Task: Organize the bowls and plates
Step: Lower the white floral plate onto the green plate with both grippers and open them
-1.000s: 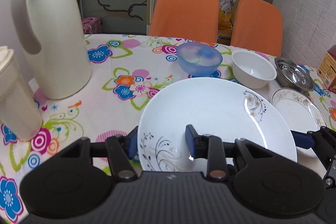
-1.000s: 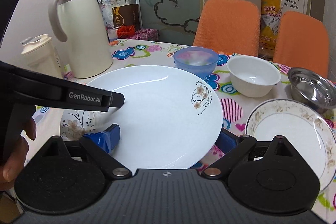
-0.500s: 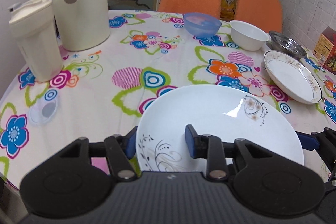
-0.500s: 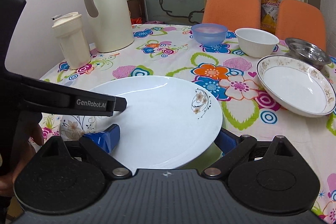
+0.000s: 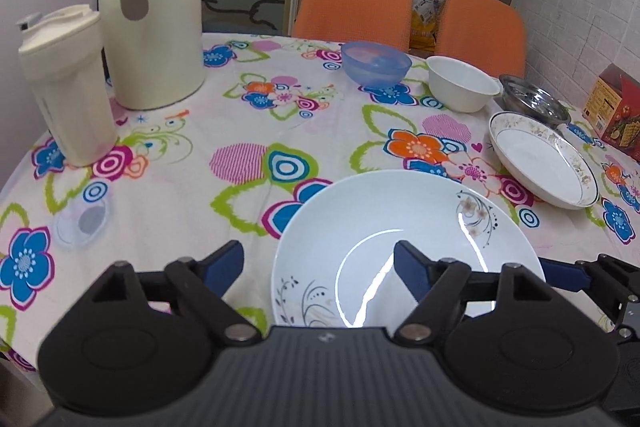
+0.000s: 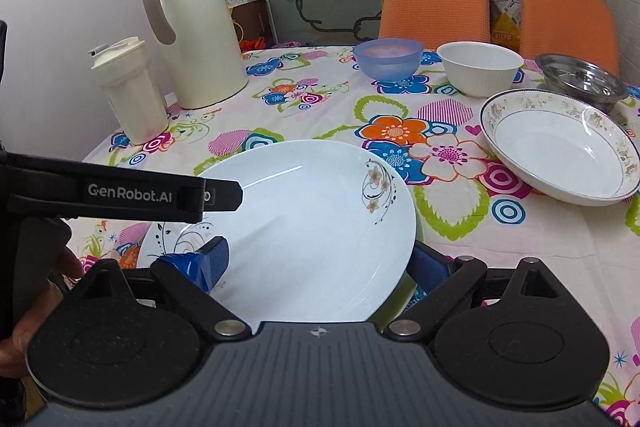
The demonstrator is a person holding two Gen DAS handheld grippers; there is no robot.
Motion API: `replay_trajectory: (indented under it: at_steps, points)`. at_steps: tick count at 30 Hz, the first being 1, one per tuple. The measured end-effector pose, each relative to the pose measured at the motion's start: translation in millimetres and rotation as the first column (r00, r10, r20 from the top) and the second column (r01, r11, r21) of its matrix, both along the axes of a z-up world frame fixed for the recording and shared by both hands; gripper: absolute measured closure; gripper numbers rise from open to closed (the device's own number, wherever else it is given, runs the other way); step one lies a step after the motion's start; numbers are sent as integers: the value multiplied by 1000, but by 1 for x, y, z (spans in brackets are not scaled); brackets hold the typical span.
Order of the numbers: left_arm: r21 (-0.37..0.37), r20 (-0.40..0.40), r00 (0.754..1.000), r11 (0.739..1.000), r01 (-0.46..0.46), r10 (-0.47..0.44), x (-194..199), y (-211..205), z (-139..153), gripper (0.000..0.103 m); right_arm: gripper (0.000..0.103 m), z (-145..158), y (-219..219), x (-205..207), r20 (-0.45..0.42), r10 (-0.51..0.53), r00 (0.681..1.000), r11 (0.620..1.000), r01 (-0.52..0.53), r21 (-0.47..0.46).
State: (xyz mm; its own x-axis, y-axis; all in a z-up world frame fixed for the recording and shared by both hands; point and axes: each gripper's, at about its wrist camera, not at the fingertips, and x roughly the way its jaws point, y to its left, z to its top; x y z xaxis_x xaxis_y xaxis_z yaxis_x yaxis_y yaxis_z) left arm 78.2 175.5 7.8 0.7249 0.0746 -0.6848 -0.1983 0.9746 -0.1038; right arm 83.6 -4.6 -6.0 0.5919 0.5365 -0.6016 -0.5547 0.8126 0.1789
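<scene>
A white plate (image 5: 400, 227) (image 6: 312, 227) with a small flower print lies low at the near edge of the flowered table (image 5: 248, 115). My left gripper (image 5: 316, 265) is open. Its left pad is outside the plate's left rim and its right pad is over the plate. One of its fingers (image 6: 216, 195) reaches over the plate in the right wrist view. My right gripper (image 6: 320, 263) is open wide across the plate's right side, with one pad above the plate and the other beyond the rim. A gold-rimmed deep plate (image 5: 540, 163) (image 6: 560, 147) sits to the right.
At the back stand a blue bowl (image 5: 376, 63), a white bowl (image 5: 462, 87) and a steel bowl (image 5: 532, 99). A cream jug (image 5: 152, 27) and a tumbler (image 5: 64, 83) stand at the left, a red box (image 5: 616, 115) at the far right. Orange chairs (image 5: 352, 3) are behind the table.
The white plate came from the table's middle toward the near edge with both grippers. The left gripper then opened and let go of the plate's rim. The right gripper's jaws kept their spread.
</scene>
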Motion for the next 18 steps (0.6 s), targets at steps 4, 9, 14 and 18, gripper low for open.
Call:
replay_trajectory:
  at_steps: [4,9,14,18]
  points:
    - [-6,-9,1000,1000,-9,9,0,3,-1,26,20,10,-6,-8,74,-32,997,999,33,-11]
    - [-12,-10,1000,1000,-12,12,-2,1,0,26,20,26,-21,-15,126,-52,991,998,48,35]
    - [-6,2,1000,1000,12,-12,-4,-8,5,25,20,22,-42,-11,102,-94,990,995,91,38]
    - [-25,-11,999,998,49,-49,6,-19,6,25,20,12,-74,-6,64,-173,983,985,171,31]
